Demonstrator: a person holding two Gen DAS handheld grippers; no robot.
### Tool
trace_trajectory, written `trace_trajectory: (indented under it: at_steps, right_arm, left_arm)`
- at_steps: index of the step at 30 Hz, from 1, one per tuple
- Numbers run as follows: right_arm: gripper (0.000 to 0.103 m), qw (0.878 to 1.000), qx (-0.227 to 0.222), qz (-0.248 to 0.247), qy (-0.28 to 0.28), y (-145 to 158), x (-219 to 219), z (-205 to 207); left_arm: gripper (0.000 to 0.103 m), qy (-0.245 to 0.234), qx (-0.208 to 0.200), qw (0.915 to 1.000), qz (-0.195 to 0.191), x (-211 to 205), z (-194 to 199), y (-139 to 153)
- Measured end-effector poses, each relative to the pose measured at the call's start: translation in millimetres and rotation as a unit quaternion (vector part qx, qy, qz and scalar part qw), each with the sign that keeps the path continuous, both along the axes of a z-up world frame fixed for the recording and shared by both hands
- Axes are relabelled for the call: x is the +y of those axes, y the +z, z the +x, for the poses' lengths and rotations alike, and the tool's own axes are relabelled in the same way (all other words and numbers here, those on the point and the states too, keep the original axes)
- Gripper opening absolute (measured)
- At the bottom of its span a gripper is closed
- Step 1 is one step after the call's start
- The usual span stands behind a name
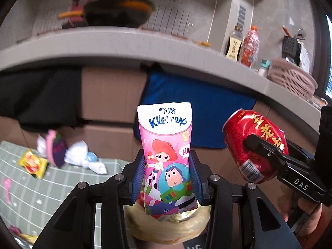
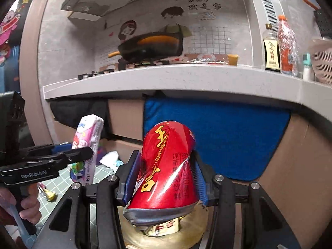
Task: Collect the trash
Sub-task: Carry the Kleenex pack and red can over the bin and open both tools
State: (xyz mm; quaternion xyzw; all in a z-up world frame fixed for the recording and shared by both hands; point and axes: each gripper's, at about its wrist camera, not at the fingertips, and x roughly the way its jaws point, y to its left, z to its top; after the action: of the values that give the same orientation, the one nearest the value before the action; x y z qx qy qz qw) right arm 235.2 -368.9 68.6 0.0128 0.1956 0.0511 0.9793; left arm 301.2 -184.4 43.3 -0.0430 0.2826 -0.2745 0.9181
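- The left gripper (image 1: 167, 178) has its blue-padded jaws partly closed and pressed against both sides of a pink cartoon-printed Kleenex tissue pack (image 1: 166, 153), which stands upright between them, lifted clear of the floor.
- The right gripper (image 2: 164, 177) clamps a dented red drink can with yellow lettering (image 2: 166, 166) the same way, its jaws about half closed; the can is creased and tilted, with its grey base towards the camera.
- The two grippers are side by side, each visible in the other's view, and a hand (image 2: 29, 205) wraps the left handle.
- Below and to the left, on a green grid-patterned mat (image 1: 62, 186), lie a yellow snack wrapper (image 1: 33, 162), crumpled white tissue (image 1: 83, 157) and a purple-and-pink piece of packaging (image 1: 56, 149).
- Ahead, a blue towel (image 2: 217, 137) hangs from the grey countertop (image 2: 166, 78) over brown cabinet fronts.
- On the counter sit a black wok with a yellow handle (image 2: 149, 47), a dark sauce bottle (image 2: 270, 49), an orange-capped bottle (image 2: 287, 47) and a pink plastic basket (image 1: 292, 78).
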Motion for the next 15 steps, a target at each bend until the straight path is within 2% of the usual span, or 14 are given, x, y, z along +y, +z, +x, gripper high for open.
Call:
trace_trajectory:
  at_steps: [8,15]
  right_arm:
    - [0.046,0.999,0.046,0.025,-0.003,-45,-18,32]
    - [0.046,0.996,0.071,0.047,-0.003,-70,-28,56]
  left_arm:
    - [0.041,-0.011,0.058,0.9980,0.022,-20,34,-55]
    - [0.042,-0.039,0.102,0.9939,0.011,-28,55,-85]
